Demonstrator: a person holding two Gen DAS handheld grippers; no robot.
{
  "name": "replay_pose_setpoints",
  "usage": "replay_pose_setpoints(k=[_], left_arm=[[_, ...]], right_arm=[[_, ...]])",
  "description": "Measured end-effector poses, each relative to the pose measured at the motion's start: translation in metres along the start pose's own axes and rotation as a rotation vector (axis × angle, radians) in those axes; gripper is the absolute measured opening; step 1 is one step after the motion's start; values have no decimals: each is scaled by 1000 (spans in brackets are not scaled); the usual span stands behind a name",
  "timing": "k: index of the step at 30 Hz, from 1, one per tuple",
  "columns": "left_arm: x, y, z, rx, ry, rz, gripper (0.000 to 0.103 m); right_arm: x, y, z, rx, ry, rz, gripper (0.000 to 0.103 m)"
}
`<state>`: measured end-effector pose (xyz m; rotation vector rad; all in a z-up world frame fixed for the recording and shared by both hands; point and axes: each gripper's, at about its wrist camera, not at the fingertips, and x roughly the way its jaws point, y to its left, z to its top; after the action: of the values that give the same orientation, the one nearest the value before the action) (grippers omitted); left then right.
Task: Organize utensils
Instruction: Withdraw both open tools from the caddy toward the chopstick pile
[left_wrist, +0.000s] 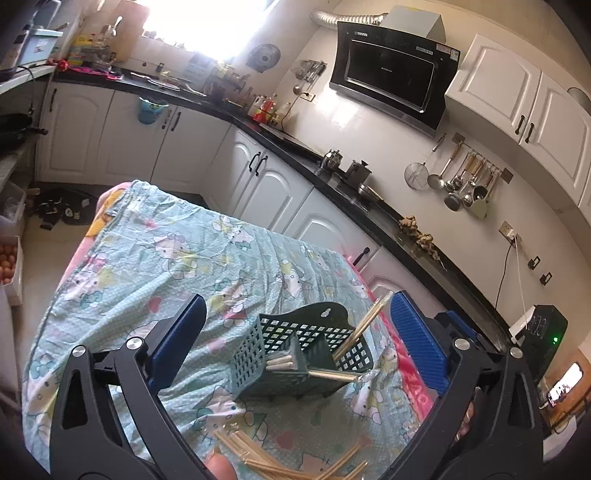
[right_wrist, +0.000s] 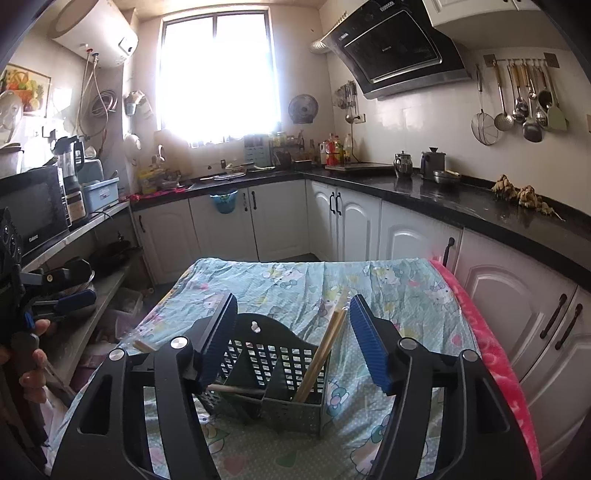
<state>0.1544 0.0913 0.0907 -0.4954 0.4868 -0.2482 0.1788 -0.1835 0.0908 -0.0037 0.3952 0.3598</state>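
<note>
We find the left gripper (left_wrist: 297, 339) with its blue pads spread wide and nothing clamped. The dark green utensil basket (left_wrist: 295, 354) stands on the table between and just ahead of those pads, touching neither. A pair of chopsticks (left_wrist: 364, 325) leans upright in the compartment nearest the right pad; silver-handled utensils (left_wrist: 286, 360) lie tilted in the compartment toward the left pad. Loose wooden chopsticks (left_wrist: 291, 458) lie scattered on the cloth below the basket, close under the gripper body.

The right gripper (right_wrist: 291, 332) is likewise parted and holds nothing. In its view the utensil basket (right_wrist: 273, 373) sits between the pads, its arched back panel just beyond the tips. The chopsticks (right_wrist: 319, 365) lean in the compartment beside the right pad, and one wooden stick (right_wrist: 236, 389) lies across the compartment by the left pad. Whether the left pad touches the basket rim we cannot tell.

The surface is a table under a pale blue cartoon-print tablecloth (right_wrist: 280, 280), with a pink cloth (right_wrist: 491, 350) along its right edge. Beyond the grippers stand white kitchen cabinets (right_wrist: 354, 229), a black countertop (right_wrist: 443, 192), a black range hood (right_wrist: 399, 48), hanging ladles (right_wrist: 521, 103) and a bright window (right_wrist: 218, 77).
</note>
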Motion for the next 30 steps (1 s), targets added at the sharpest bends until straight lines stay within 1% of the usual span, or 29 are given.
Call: replay_pose_setpoints(k=[7,15,24,30], left_arm=[[-8,2,-7,6,2,18,92],[-13,-1,-23,29,19,40,92],[-9,-8,-49,85,57,76,92],[-3,-9,-66,134,86,118,92]], right_arm=[[-12,2,-4,-1,-9,7,65],[-23,4,-12,-3,1,12,69],[-32,10,-33,-8,41,26,71],[-32,14,-47,-17,83,29,71]])
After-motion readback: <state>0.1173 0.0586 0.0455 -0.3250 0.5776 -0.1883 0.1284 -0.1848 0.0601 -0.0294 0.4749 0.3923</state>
